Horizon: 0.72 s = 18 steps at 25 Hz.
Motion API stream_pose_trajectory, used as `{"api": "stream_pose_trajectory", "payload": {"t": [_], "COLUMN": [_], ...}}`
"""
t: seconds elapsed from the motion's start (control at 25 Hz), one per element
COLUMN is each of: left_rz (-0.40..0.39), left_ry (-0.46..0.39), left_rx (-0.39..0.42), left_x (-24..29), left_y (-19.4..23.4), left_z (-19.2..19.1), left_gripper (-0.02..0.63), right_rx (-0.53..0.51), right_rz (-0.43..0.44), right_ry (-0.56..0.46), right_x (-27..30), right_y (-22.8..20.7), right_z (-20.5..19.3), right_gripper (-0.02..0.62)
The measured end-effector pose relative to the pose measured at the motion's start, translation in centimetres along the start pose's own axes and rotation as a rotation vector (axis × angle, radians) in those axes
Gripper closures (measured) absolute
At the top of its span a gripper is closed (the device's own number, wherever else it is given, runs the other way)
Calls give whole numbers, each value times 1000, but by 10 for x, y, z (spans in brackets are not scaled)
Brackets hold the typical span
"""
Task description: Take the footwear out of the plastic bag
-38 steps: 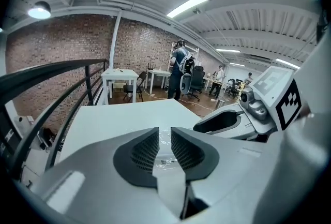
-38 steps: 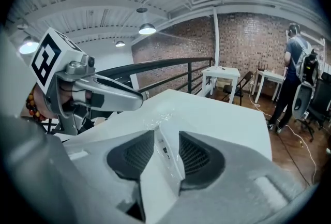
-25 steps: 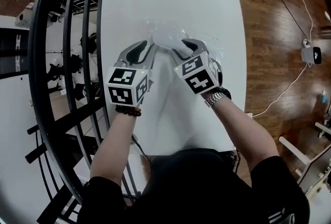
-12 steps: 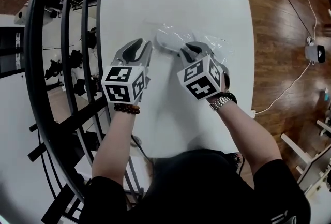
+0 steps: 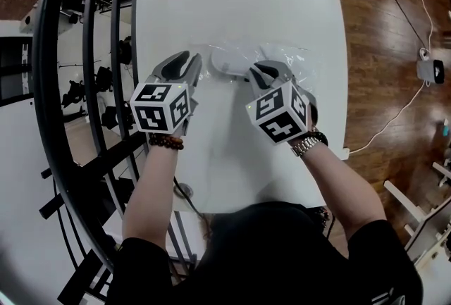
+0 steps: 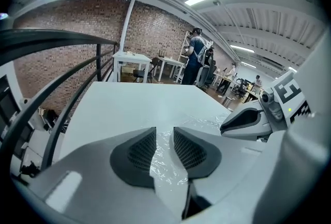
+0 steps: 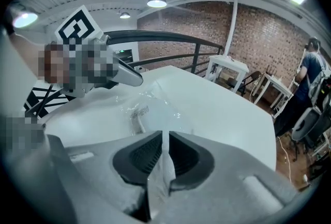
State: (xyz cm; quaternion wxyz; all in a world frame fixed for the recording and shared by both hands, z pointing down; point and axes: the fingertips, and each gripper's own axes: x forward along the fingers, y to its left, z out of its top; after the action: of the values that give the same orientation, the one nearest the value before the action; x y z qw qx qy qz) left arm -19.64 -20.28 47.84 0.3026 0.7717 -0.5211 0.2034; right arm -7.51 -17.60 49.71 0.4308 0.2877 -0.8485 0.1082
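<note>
A clear plastic bag lies mid-table with white footwear inside it. My right gripper is at the bag's near edge. Its jaws are closing, and in the right gripper view a fold of the bag's film stands pinched between the pads. My left gripper sits just left of the footwear, its jaws apart. In the left gripper view crinkled film shows through the gap, not pressed by the pads. The footwear itself is hard to make out in both gripper views.
The white table ends at a black curved railing on the left and at wooden floor on the right. A small white device with a cable lies on that floor. People stand far off.
The right jaws have narrowed onto the bag's film. The left gripper has drawn slightly left, away from the footwear. The bag has barely shifted.
</note>
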Motion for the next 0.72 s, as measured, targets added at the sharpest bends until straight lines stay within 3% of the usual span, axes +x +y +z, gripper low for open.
{"api": "stream_pose_trajectory", "payload": {"t": [0.72], "left_rz": [-225], "left_ry": [161], "left_rx": [-163], "left_x": [11], "left_y": [-23], "left_z": [-48], "left_gripper": [479], "right_rx": [5], "right_rz": [15], "right_ry": [1], "right_x": [-15], "right_y": [7], "right_z": [-13], "right_gripper": [563]}}
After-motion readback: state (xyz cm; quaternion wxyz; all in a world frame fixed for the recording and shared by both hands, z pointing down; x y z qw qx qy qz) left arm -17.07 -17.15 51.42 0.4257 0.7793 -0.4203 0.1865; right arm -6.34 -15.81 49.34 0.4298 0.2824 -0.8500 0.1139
